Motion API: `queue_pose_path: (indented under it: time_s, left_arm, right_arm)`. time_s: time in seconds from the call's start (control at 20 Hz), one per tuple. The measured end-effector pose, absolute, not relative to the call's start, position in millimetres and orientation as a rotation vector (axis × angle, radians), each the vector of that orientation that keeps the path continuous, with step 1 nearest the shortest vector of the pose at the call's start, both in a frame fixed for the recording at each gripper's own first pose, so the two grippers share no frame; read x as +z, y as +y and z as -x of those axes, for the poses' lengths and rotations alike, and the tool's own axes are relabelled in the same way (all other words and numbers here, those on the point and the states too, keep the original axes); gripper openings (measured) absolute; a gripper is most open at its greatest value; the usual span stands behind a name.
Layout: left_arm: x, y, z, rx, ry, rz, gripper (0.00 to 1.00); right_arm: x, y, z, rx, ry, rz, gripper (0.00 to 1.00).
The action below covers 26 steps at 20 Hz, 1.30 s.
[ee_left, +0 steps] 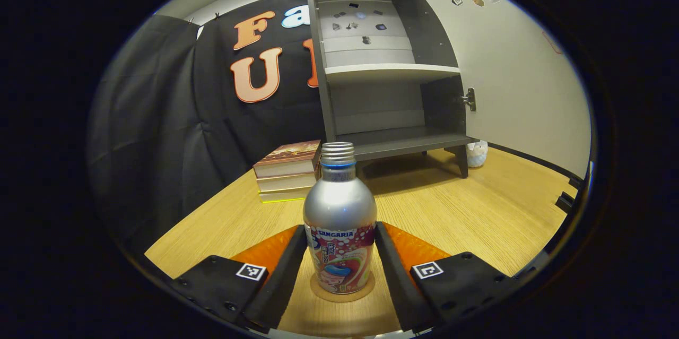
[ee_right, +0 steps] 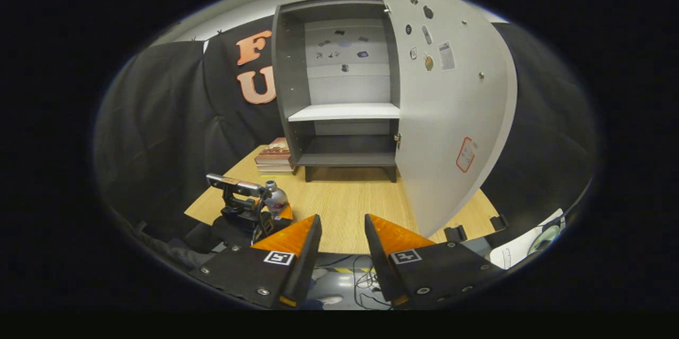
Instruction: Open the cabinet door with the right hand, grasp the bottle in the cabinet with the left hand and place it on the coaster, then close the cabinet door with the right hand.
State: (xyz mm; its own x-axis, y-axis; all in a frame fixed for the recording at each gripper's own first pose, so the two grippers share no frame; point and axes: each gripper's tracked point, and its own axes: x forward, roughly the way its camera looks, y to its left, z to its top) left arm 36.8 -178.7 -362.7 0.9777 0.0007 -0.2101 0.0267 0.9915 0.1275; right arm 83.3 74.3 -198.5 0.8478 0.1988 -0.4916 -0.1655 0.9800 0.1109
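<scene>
In the left gripper view my left gripper (ee_left: 340,267) has its fingers flanking the bottle (ee_left: 339,219) at label height. They look to be touching its sides, though I cannot tell whether they press or have just let go. The bottle stands upright on the coaster (ee_left: 342,293), its base centred on the disc, on the table (ee_left: 467,211). I judge it a thin metal bottle: stiff enough but dentable, smooth and a bit slippery, top-heavy if full, so the straight lower body is the place to hold, not the sloping shoulder or the screw cap.

My right gripper (ee_right: 342,238) hangs over the near table edge, jaws parted with a clear gap and nothing between them.

Farther off lie stacked books (ee_left: 289,169), then the cabinet (ee_right: 339,111), its shelves bare. Its door (ee_right: 451,116) stands wide open; for closing, I would push on its flat face near the free edge.
</scene>
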Motion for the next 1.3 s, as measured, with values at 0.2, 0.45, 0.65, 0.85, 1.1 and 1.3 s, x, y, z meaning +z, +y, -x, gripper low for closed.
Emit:
queue_pose_path:
  time_s: [0.2, 0.45, 0.65, 0.85, 1.1, 1.3]
  left_arm:
    - [-357.8, -175.3, -32.0, 0.001, 0.207, -0.163, 0.89]
    - [-335.1, -173.5, -26.4, 0.005, 0.179, -0.148, 0.95]
    - [-303.1, -173.1, -18.7, 0.012, 0.139, -0.169, 0.95]
    - [-255.9, -183.0, -11.3, -0.011, 0.085, -0.167, 0.95]
    - [-192.3, -199.0, -1.2, -0.055, 0.063, -0.118, 0.95]
    - [-149.6, -202.0, 6.9, -0.086, 0.037, -0.112, 0.95]
  right_arm:
    - [-200.6, 71.2, -76.0, 0.196, 0.533, -0.068, 0.51]
    - [-191.9, 66.9, -72.5, 0.191, 0.505, -0.082, 0.51]
    - [-182.5, 61.1, -67.4, 0.185, 0.471, -0.099, 0.51]
    - [-161.3, 50.1, -68.8, 0.167, 0.398, -0.116, 0.51]
    - [-118.1, 19.6, -76.3, 0.137, 0.276, -0.138, 0.51]
    - [-81.5, -29.2, -86.4, 0.073, 0.185, -0.122, 0.51]
